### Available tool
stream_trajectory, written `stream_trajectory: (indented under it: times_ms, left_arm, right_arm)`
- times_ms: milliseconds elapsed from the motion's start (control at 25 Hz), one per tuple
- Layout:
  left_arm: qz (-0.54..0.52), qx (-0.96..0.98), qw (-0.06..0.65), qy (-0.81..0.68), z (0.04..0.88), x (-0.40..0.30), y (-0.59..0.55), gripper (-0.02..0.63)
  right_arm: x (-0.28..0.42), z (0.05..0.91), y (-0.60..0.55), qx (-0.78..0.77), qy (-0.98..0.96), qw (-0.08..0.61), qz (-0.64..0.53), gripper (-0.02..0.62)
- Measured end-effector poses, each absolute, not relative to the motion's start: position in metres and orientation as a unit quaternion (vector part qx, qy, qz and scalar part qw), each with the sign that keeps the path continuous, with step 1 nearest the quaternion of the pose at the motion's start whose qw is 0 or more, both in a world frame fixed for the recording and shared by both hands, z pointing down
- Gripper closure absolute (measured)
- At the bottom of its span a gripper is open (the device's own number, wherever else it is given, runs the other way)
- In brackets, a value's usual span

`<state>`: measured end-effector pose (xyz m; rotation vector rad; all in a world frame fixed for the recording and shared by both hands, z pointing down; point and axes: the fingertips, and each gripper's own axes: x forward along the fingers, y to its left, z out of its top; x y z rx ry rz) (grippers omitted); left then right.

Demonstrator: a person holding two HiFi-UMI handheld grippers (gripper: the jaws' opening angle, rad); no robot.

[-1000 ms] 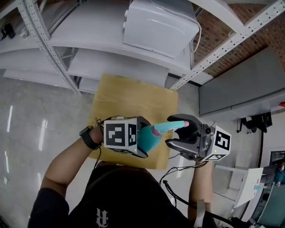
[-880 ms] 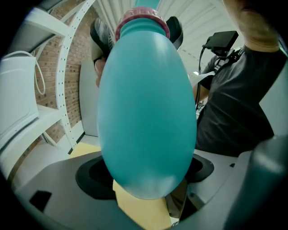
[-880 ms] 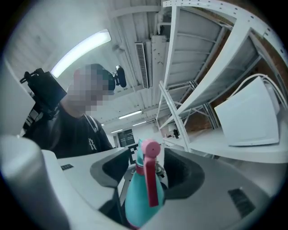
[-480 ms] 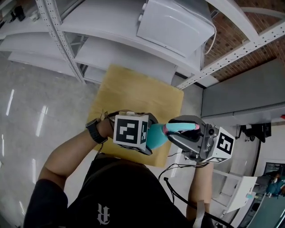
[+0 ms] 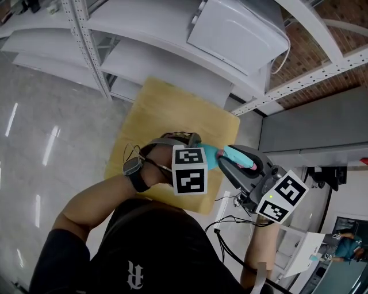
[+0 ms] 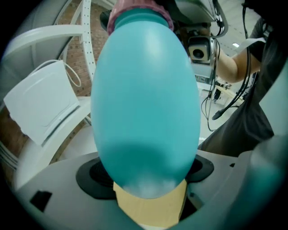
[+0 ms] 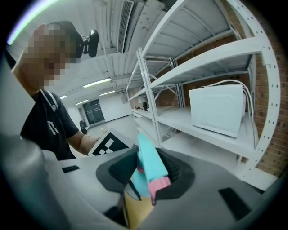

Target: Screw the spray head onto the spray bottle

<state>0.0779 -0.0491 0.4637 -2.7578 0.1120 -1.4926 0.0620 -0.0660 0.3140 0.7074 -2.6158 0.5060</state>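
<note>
Two grippers were at work above the wooden bench (image 5: 167,115), both held in the air in front of the shelving (image 5: 172,51). We saw the left gripper (image 5: 201,154) clamped on the teal spray bottle (image 6: 146,99), its pads pressed against the rounded body near the base, with the neck pointing away towards the other hand. The right gripper (image 5: 231,165) had just been closing its jaws. In its own view they sat tight on the spray head (image 7: 152,164), the pink nozzle tip nearest the camera.

We judged the joining to be well begun. The head was already at the bottle's mouth, in line with the neck, and the pink collar (image 6: 139,10) sat right at the top of the bottle. Neither part lay on the bench; both were carried.

What we could not tell was how far the thread had taken, because the collar hid it in every view. We reckoned the turning itself was the part left: one hand twisting against the other until the collar seated firmly. The finished bottle had not yet been set down.
</note>
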Motion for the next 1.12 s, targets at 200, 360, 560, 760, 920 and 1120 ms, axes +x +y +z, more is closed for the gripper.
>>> stream_trajectory:
  times_ms: [200, 360, 560, 760, 920, 1120]
  left_arm:
    - [-0.476, -0.878, 0.012, 0.051, 0.468, 0.080, -0.052, 0.181]
    - [-0.432, -0.900, -0.049, 0.036, 0.467, 0.093, -0.048, 0.181]
    - [-0.377, -0.919, -0.113, 0.031, 0.458, 0.102, -0.049, 0.181]
    - [-0.370, -0.920, -0.120, 0.039, 0.457, 0.100, -0.056, 0.181]
    - [-0.364, -0.923, -0.121, 0.029, 0.455, 0.103, -0.054, 0.181]
    - [-0.341, -0.933, -0.113, -0.008, 0.443, 0.106, -0.045, 0.181]
  right_arm:
    - [0.066, 0.320, -0.066, 0.249, -0.922, 0.219, 0.198, 0.471]
    - [0.067, 0.321, -0.080, 0.315, -0.899, 0.197, 0.232, 0.469]
    - [0.072, 0.315, -0.080, 0.357, -0.888, 0.159, 0.242, 0.469]
    - [0.070, 0.303, -0.069, 0.363, -0.895, 0.142, 0.218, 0.469]
    - [0.059, 0.300, -0.065, 0.347, -0.903, 0.142, 0.209, 0.469]
    - [0.067, 0.279, -0.042, 0.300, -0.923, 0.111, 0.215, 0.469]
